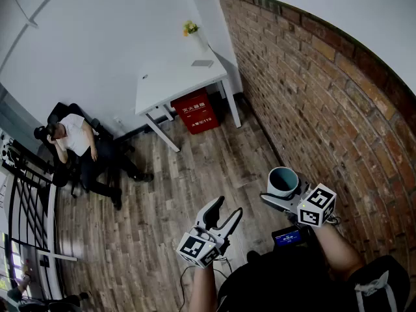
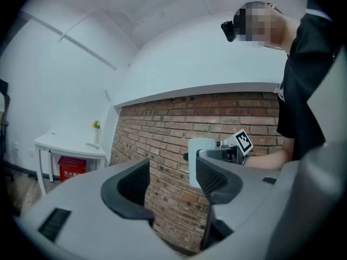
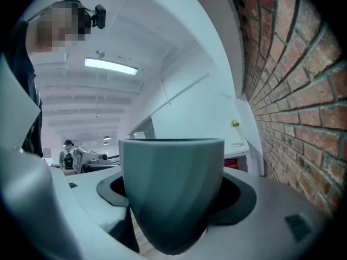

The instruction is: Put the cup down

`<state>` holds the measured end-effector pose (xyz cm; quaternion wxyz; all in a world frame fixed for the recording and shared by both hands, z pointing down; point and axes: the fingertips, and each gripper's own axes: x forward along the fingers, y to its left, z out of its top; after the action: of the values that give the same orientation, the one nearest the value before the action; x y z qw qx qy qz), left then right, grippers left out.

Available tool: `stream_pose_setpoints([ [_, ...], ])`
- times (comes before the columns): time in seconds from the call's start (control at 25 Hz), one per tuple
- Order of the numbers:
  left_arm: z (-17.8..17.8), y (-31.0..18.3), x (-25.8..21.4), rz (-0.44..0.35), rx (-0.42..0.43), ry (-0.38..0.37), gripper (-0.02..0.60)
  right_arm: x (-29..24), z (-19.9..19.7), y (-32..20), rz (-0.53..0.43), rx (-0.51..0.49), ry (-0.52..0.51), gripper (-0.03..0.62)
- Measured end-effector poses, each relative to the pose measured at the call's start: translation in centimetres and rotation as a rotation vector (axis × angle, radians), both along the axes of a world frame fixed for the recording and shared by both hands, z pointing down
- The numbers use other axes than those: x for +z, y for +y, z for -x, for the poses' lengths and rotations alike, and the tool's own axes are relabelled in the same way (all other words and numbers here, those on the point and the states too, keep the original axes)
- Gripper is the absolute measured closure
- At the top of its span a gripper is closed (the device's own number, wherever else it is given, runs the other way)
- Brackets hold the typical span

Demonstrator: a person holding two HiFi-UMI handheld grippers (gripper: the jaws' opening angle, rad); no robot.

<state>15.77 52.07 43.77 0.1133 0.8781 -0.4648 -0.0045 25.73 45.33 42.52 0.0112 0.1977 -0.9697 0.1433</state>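
A grey-teal cup point(image 3: 171, 191) stands upright between the jaws of my right gripper point(image 3: 173, 191), which is shut on it with the jaws spread wide. In the head view the cup point(image 1: 283, 181) is held above the wooden floor, close to the brick wall, and the right gripper point(image 1: 286, 190) holds it from below. My left gripper point(image 1: 220, 214) is open with nothing between its fingers, lower and to the left. In the left gripper view the cup point(image 2: 199, 161) shows beyond the open left gripper point(image 2: 172, 183).
A white table point(image 1: 175, 83) with a small flower vase point(image 1: 192, 34) stands far ahead, a red box point(image 1: 195, 111) under it. A person sits in a chair point(image 1: 81, 145) at the left. The brick wall point(image 1: 325, 103) runs along the right.
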Motion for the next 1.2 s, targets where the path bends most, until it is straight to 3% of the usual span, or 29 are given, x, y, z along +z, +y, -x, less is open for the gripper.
stream_pose_setpoints([
  [0.28,-0.1,-0.5,-1.2,-0.066,-0.005,0.026,0.308,-0.1,0.1,-0.1,-0.007,0.003,0.001,0.204],
  [1.2,-0.5,0.0,-1.0,-0.048,0.005,0.016,0.308,-0.4,-0.4,0.2,0.011,-0.004,-0.014,0.204],
])
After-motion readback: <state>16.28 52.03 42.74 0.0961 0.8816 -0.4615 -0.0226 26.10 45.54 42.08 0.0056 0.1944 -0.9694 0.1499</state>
